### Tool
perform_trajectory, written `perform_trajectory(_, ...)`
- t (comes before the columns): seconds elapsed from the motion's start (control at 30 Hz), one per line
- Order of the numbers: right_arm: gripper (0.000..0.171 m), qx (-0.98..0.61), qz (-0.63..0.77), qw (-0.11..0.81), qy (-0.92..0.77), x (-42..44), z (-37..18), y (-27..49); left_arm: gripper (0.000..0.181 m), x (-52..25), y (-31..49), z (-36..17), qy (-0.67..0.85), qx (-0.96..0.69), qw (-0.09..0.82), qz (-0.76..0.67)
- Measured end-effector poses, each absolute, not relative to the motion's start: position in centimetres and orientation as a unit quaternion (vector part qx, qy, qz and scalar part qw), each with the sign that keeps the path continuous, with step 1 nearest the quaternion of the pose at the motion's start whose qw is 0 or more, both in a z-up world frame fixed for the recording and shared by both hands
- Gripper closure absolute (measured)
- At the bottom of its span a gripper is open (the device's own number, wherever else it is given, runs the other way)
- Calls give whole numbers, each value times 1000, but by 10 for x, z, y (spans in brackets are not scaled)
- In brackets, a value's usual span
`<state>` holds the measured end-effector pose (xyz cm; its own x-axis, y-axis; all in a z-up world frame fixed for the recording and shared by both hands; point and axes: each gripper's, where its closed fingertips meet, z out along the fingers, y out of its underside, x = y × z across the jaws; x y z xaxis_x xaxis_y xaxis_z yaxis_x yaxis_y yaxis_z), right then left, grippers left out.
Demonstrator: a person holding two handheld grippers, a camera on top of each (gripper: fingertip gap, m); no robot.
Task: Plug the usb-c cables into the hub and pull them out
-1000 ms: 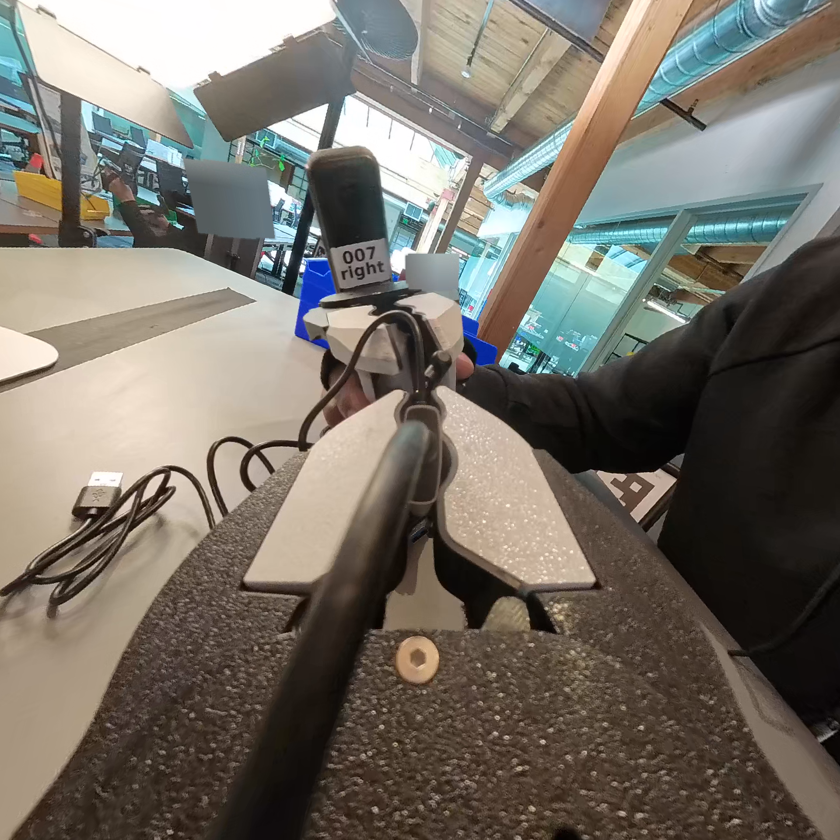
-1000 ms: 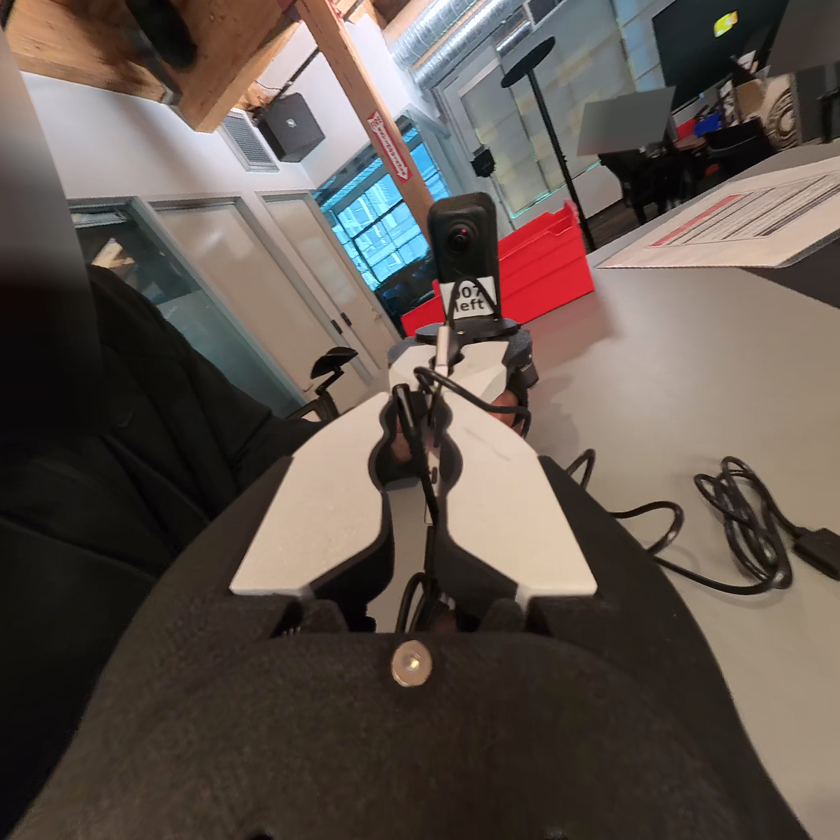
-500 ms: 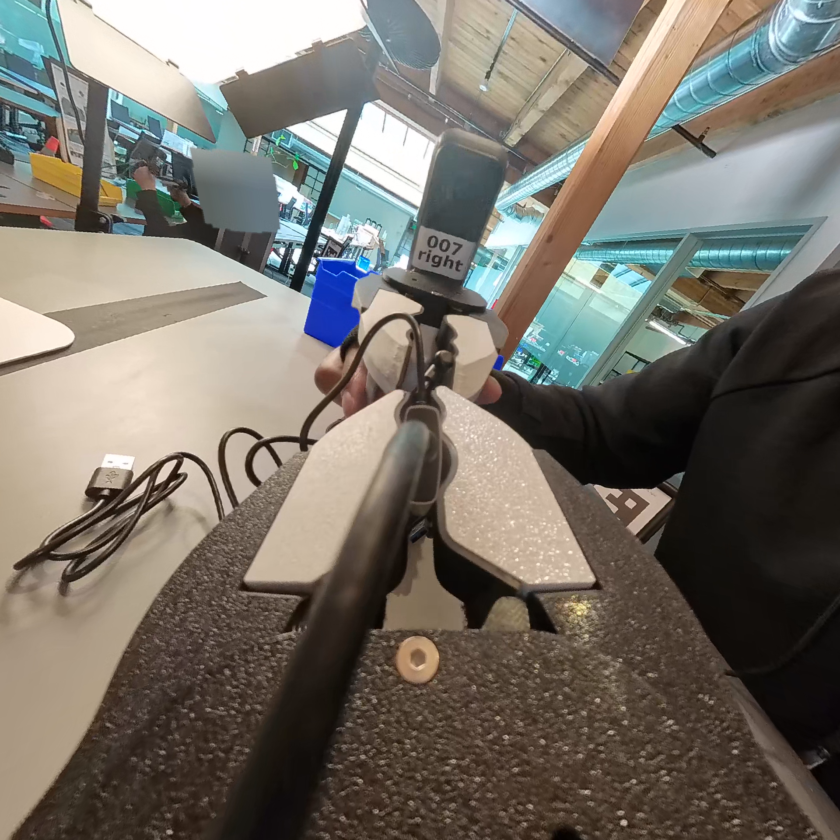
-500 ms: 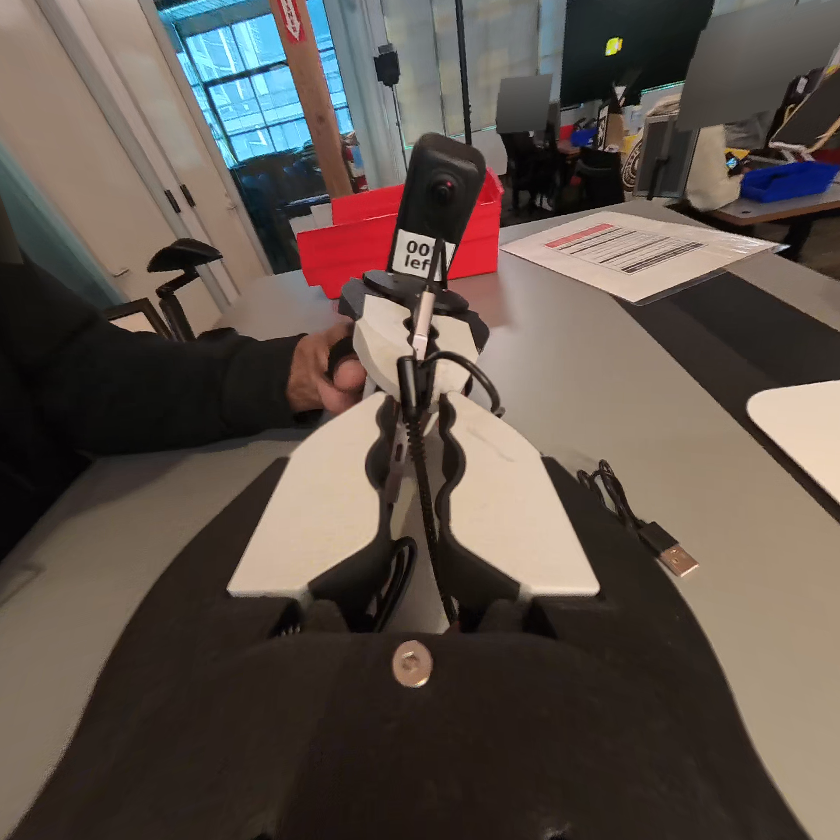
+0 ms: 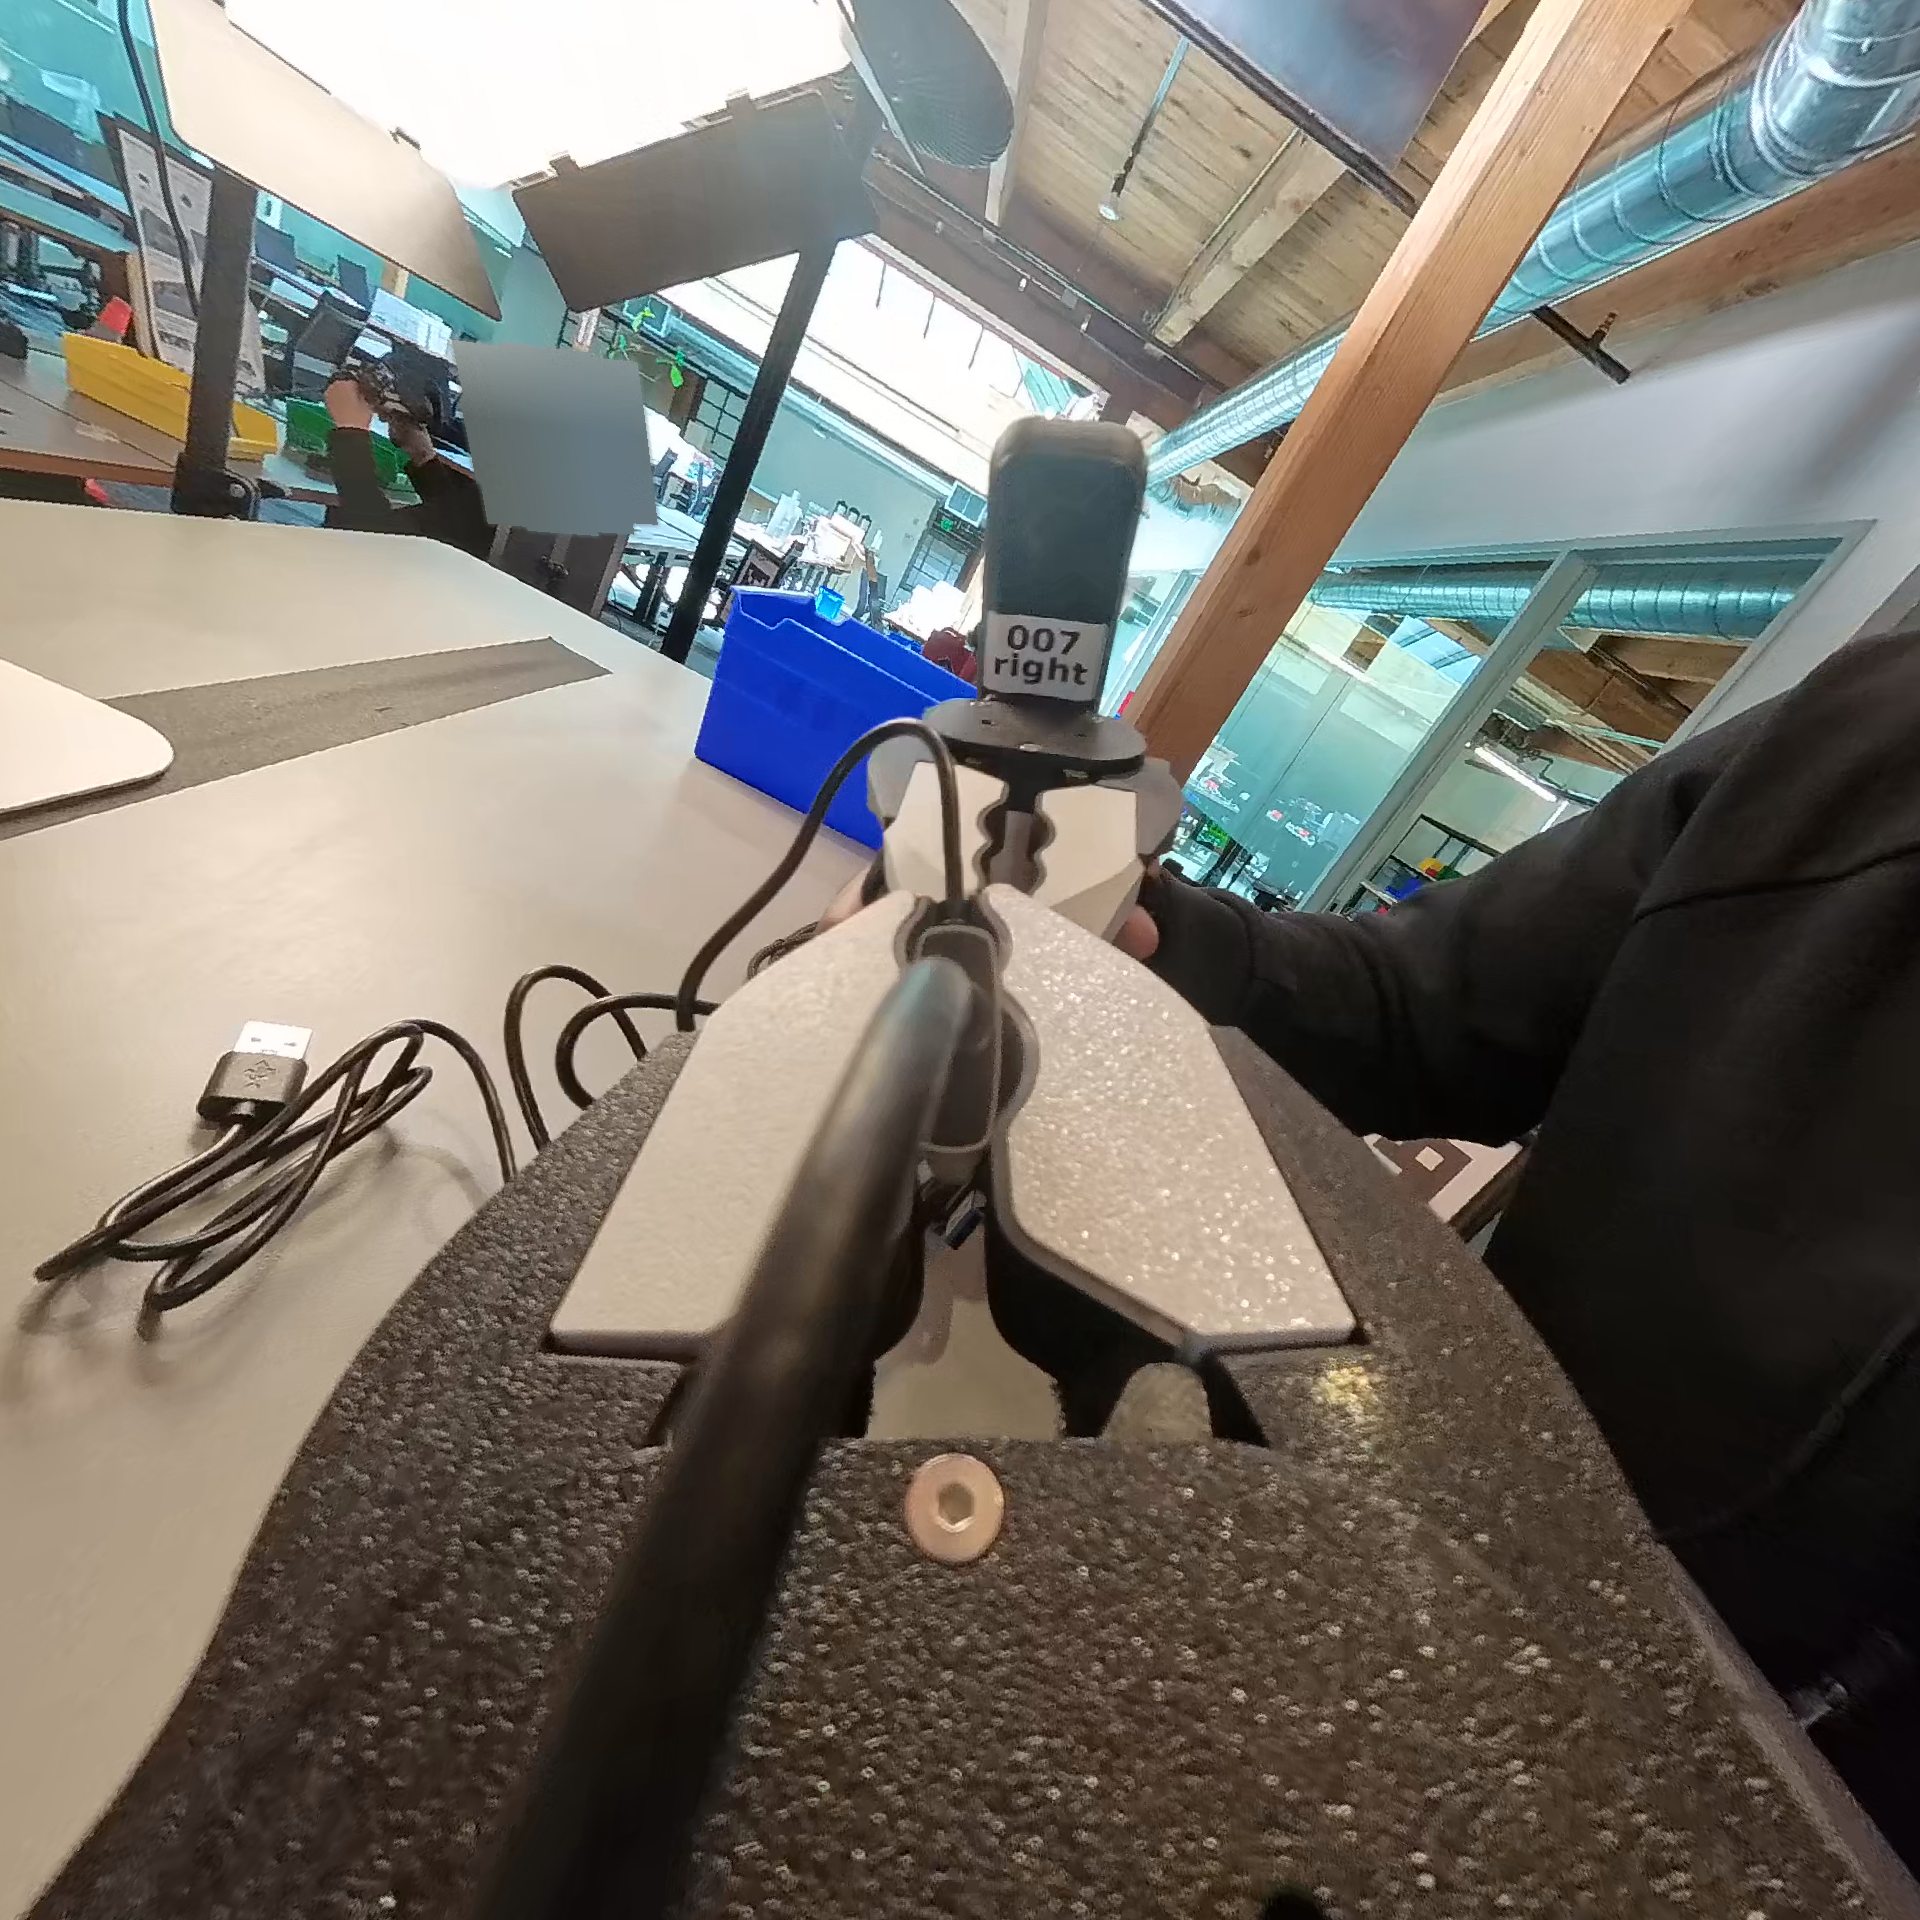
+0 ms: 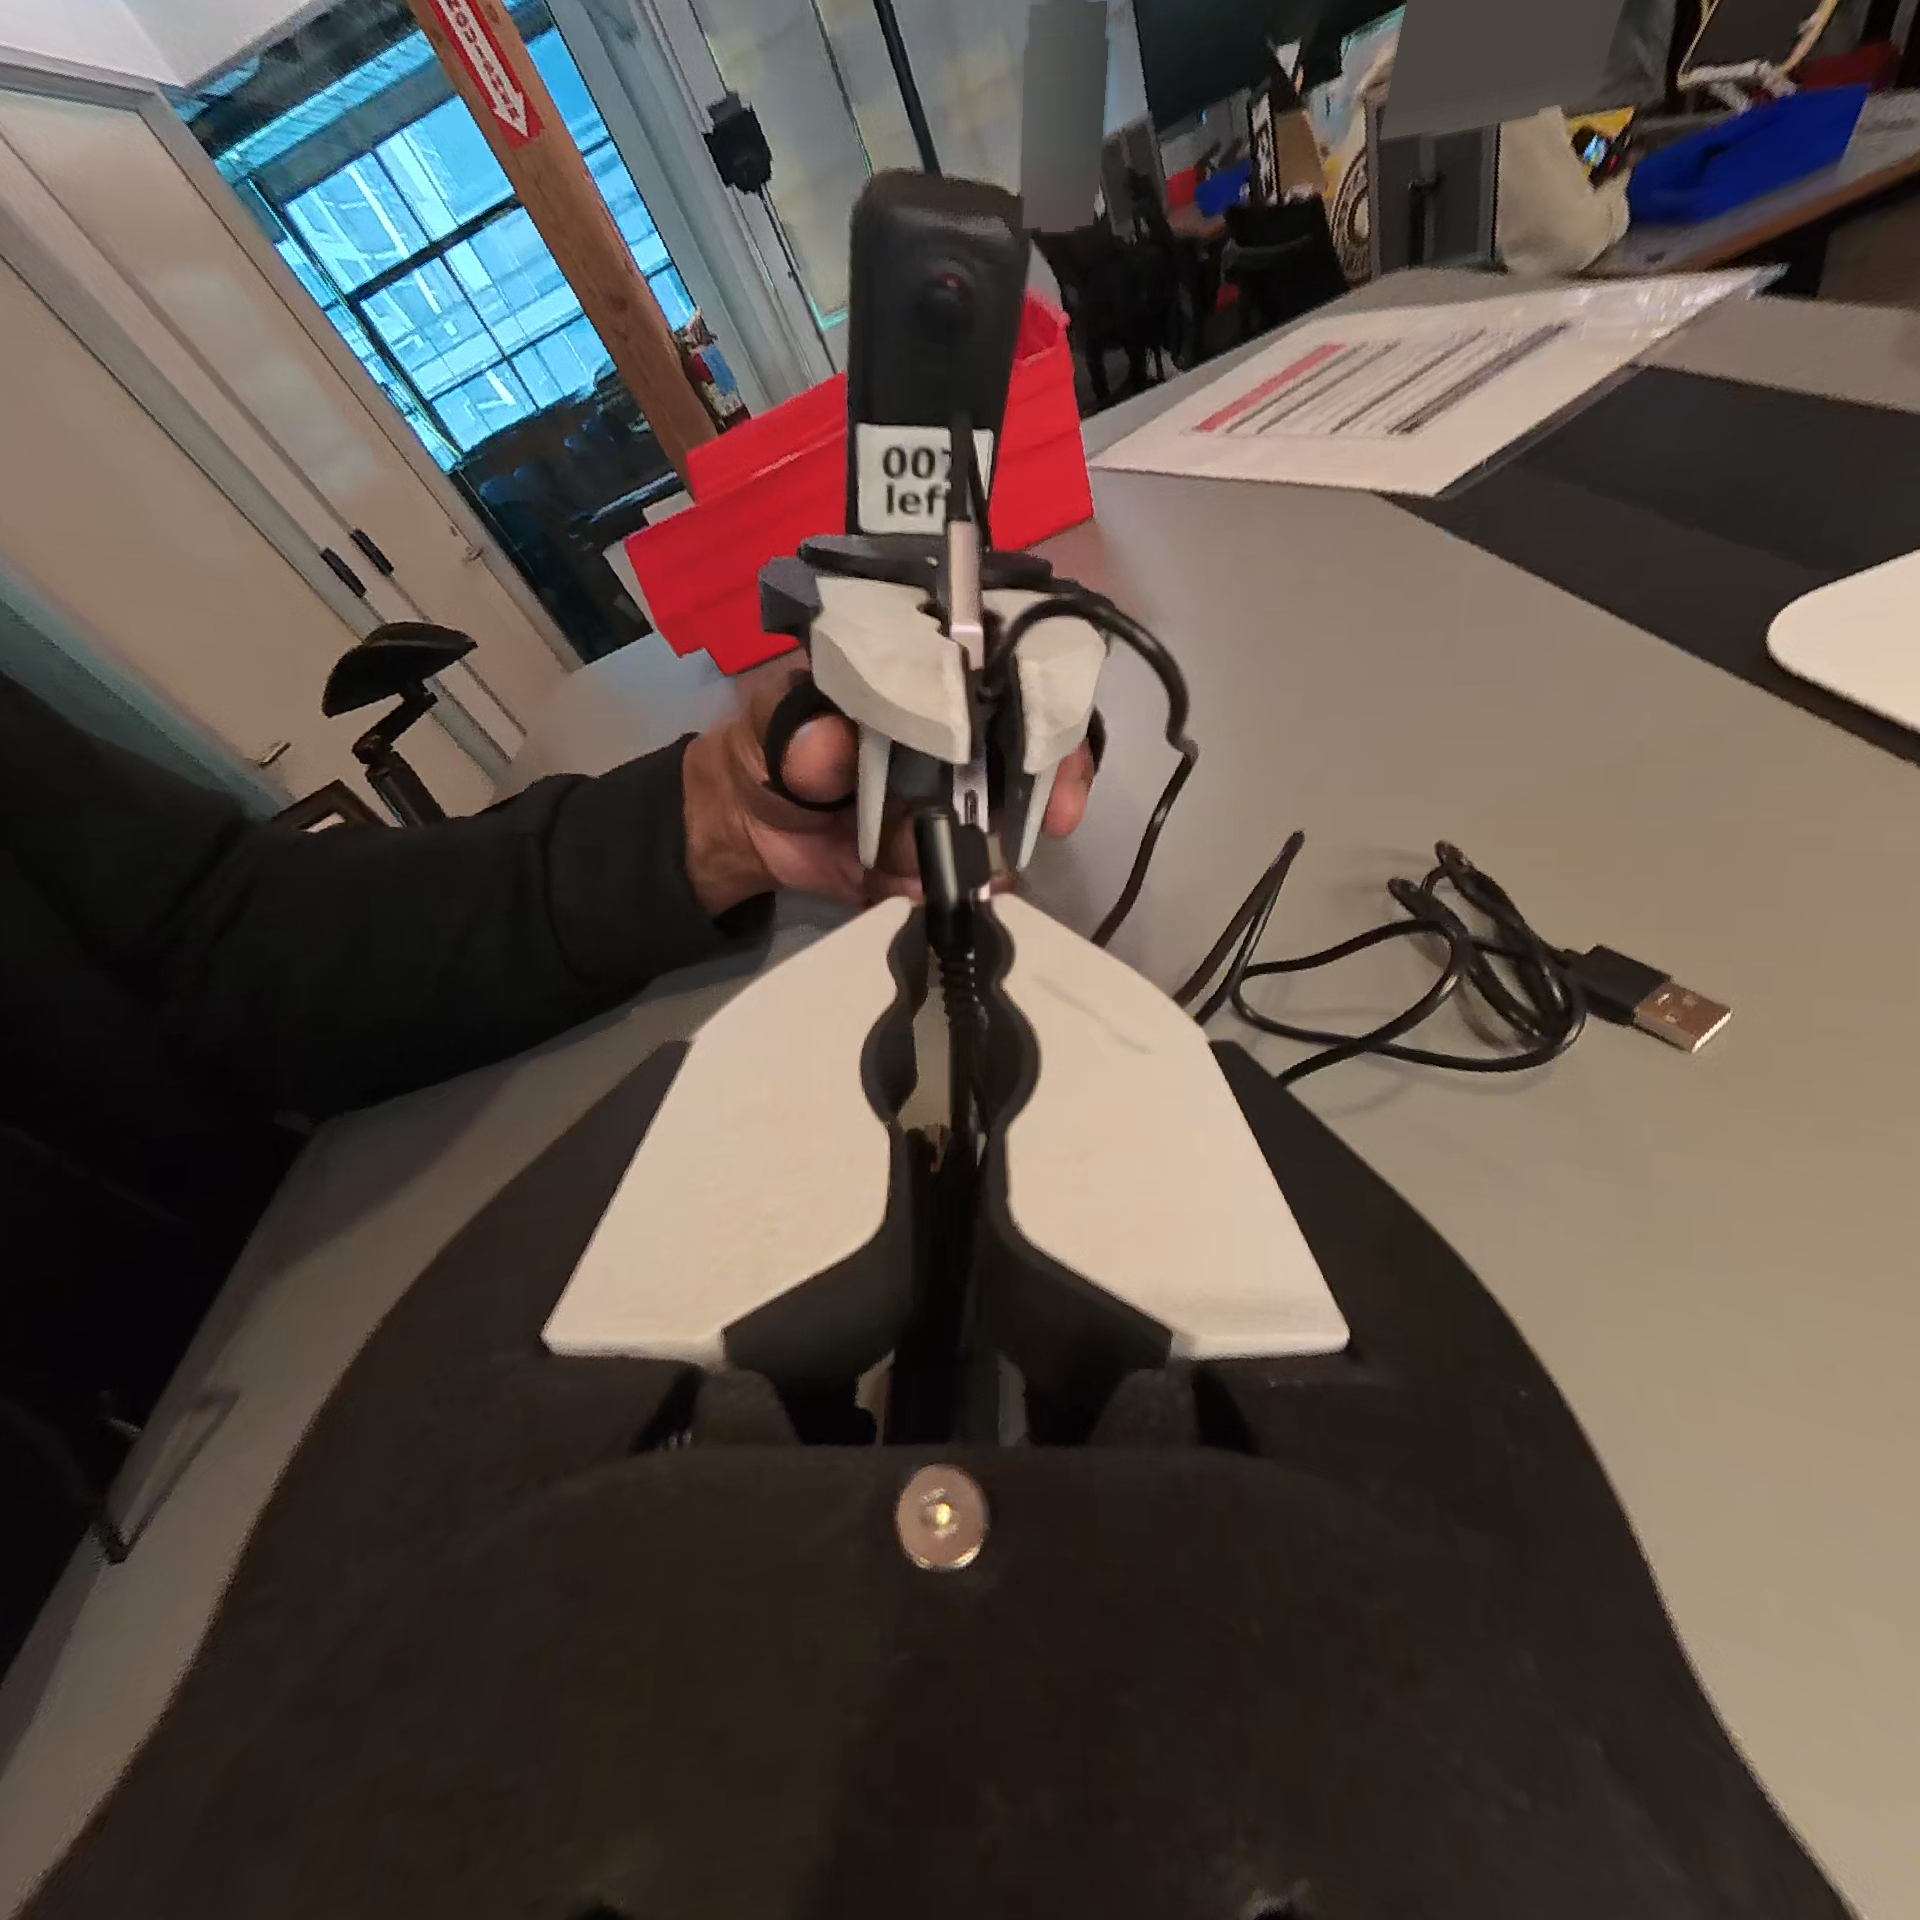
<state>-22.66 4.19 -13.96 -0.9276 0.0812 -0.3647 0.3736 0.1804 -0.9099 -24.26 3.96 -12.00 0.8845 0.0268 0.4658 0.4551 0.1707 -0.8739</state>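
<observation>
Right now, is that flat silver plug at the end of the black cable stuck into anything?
No, the silver plug lies bare on the grey table, beside the coiled cable.

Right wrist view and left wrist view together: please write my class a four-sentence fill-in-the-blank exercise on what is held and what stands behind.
1. The bin behind the left gripper is ____ in colour.
2. The tub behind the right gripper is ____ in colour.
3. The left gripper's jaws are shut on a hub that is ____ in colour.
4. The right gripper's jaws are shut on a cable whose colour is ____.

Missing words: red; blue; silver; black.
</observation>
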Motion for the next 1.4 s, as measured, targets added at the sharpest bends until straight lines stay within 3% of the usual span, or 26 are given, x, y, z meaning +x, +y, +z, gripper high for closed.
perform_trajectory(0.2, 163, 156, -567, 203, 783, -214, -160, 43, 174, -232, 48, -119, -159, -639, 738, -147)
perform_trajectory(0.4, 164, 144, -597, 284, 737, -207, -144, 48, 174, -224, 54, -118, -137, -647, 735, -148)
perform_trajectory(1.4, 163, 148, -487, 452, 732, -179, -157, 57, 173, -204, 65, -118, -84, -665, 726, -153)
